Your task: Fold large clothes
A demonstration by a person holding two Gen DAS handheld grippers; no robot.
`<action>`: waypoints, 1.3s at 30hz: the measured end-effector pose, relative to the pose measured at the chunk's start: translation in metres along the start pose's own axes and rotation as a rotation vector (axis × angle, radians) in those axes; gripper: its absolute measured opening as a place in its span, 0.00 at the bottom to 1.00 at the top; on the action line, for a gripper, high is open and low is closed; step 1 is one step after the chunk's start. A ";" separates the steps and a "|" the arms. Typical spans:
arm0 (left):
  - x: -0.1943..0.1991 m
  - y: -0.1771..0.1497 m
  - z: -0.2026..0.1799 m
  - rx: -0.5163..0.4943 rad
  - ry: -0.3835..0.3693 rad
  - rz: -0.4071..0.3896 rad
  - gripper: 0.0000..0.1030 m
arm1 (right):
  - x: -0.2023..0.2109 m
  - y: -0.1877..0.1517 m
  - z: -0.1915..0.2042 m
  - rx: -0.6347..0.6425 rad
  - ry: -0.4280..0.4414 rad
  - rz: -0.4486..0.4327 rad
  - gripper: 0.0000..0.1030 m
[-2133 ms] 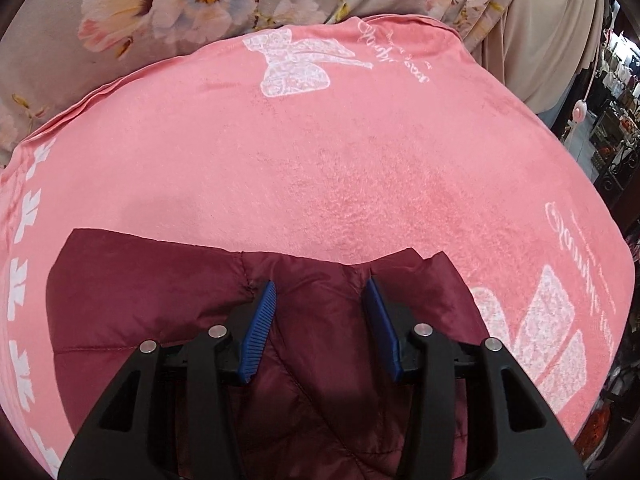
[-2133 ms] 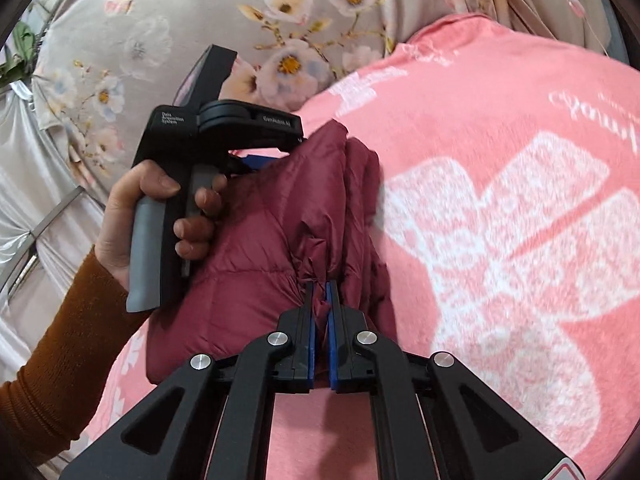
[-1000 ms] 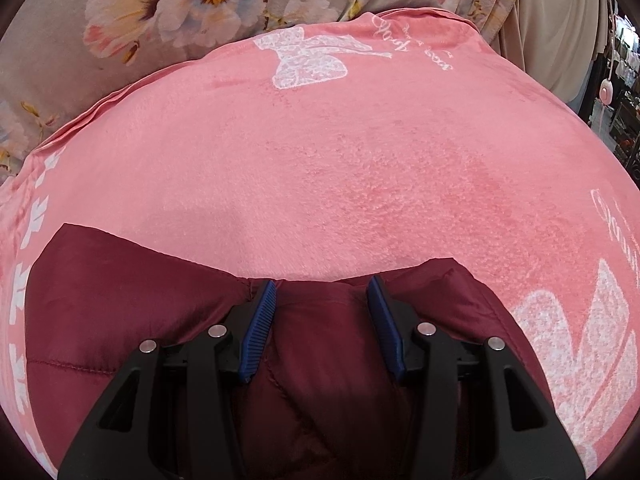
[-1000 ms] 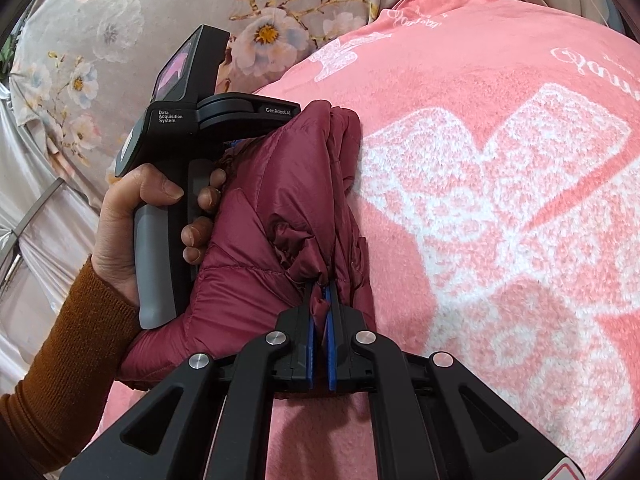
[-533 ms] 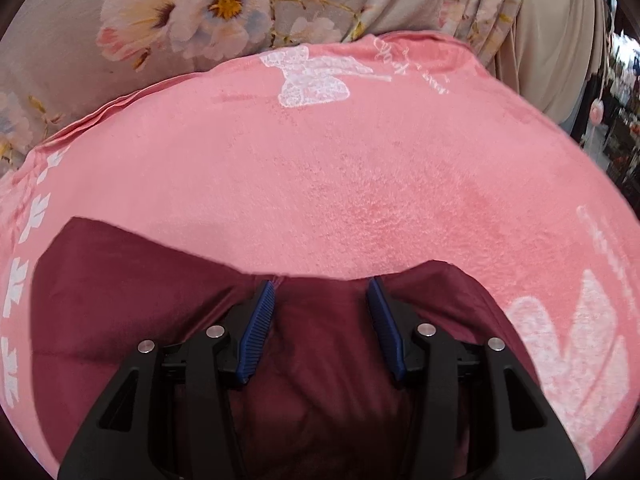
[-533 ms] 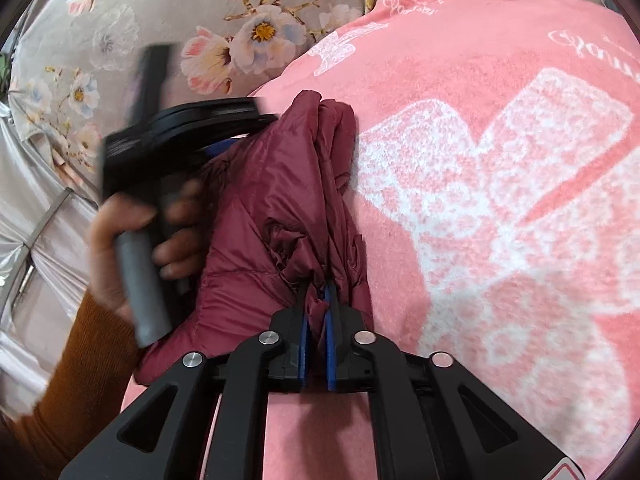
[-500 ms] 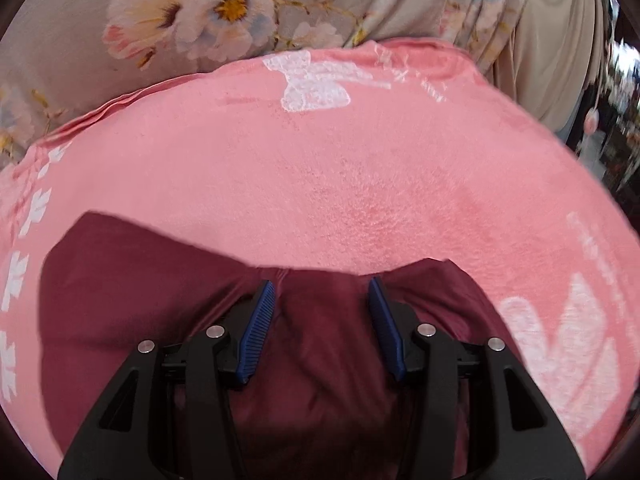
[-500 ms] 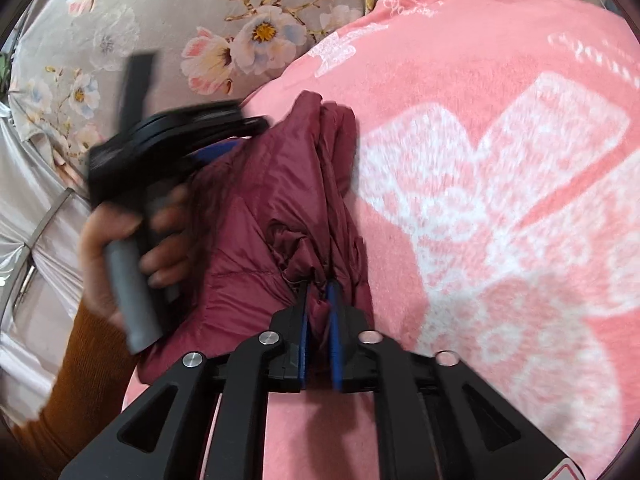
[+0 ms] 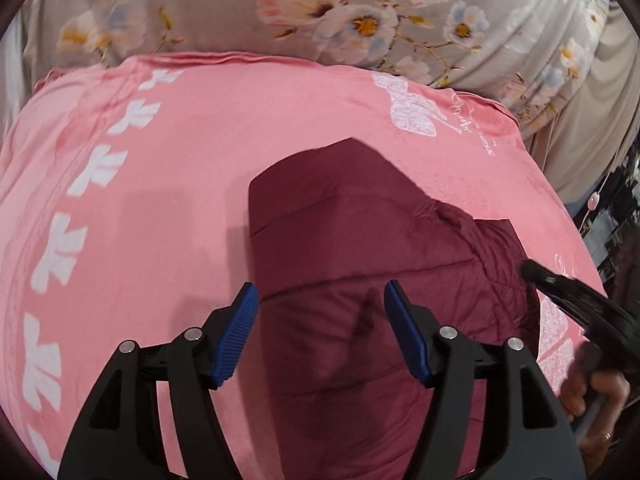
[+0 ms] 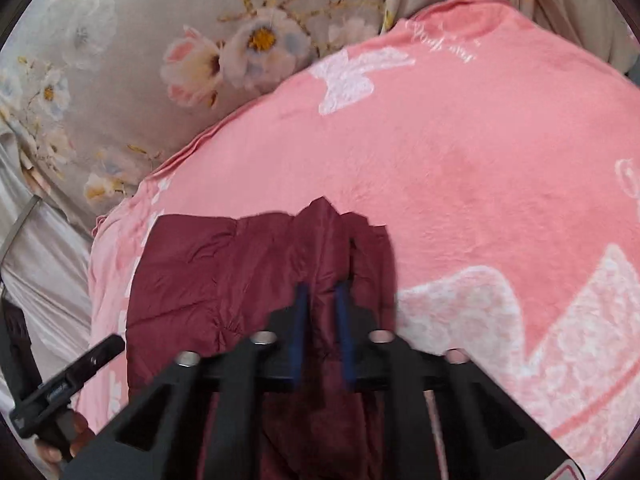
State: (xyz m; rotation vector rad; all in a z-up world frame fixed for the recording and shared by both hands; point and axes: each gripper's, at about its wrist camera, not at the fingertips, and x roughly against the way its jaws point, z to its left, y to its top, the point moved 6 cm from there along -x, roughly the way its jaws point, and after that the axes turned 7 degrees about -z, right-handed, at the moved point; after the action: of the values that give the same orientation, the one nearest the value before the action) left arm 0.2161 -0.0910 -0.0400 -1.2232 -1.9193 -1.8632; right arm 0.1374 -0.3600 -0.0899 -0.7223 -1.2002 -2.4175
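Observation:
A dark red quilted jacket (image 9: 360,248) lies folded into a compact bundle on a pink blanket (image 9: 180,168). My left gripper (image 9: 320,316) is open and empty, raised above the jacket's near edge. In the right wrist view the jacket (image 10: 224,272) lies ahead and below. My right gripper (image 10: 322,308) has its jaws slightly apart, with a fold of the jacket between the pads; the frame is blurred. The right gripper also shows at the right edge of the left wrist view (image 9: 568,292), and the left gripper at the lower left of the right wrist view (image 10: 68,384).
The pink blanket (image 10: 480,168) with white prints covers the bed. A grey floral bedcover (image 9: 320,12) lies behind it. A beige curtain (image 9: 592,120) and dark shelves stand at the far right. A grey metal rail (image 10: 20,216) shows at the left.
My left gripper has let go of the jacket and pulled back, up and to the left. My right gripper's jaws have parted a little and it has swung round over the jacket.

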 end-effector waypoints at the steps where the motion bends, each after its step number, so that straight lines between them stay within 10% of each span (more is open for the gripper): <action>1: -0.001 -0.004 0.003 0.013 -0.008 0.012 0.61 | 0.003 0.002 0.003 -0.004 0.015 -0.017 0.05; 4: 0.001 -0.011 0.009 0.034 -0.022 0.019 0.61 | 0.019 0.009 0.015 0.057 0.016 -0.114 0.04; 18: -0.023 -0.031 0.001 0.086 -0.071 0.064 0.71 | -0.010 -0.018 -0.007 0.149 -0.124 -0.065 0.11; 22: -0.021 -0.032 0.008 0.115 -0.074 0.078 0.79 | 0.026 -0.021 -0.015 0.063 -0.088 -0.099 0.53; 32: -0.028 -0.050 0.020 0.228 -0.081 0.093 0.96 | 0.020 -0.072 -0.045 -0.255 0.138 0.059 0.58; 39: -0.047 -0.053 0.005 0.222 -0.163 0.133 0.96 | 0.008 -0.078 -0.036 -0.257 0.192 0.070 0.59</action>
State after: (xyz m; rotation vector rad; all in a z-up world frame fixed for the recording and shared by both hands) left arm 0.2124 -0.0985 -0.1108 -1.4267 -2.0070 -1.4821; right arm 0.0807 -0.3448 -0.1531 -0.5747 -0.7875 -2.5419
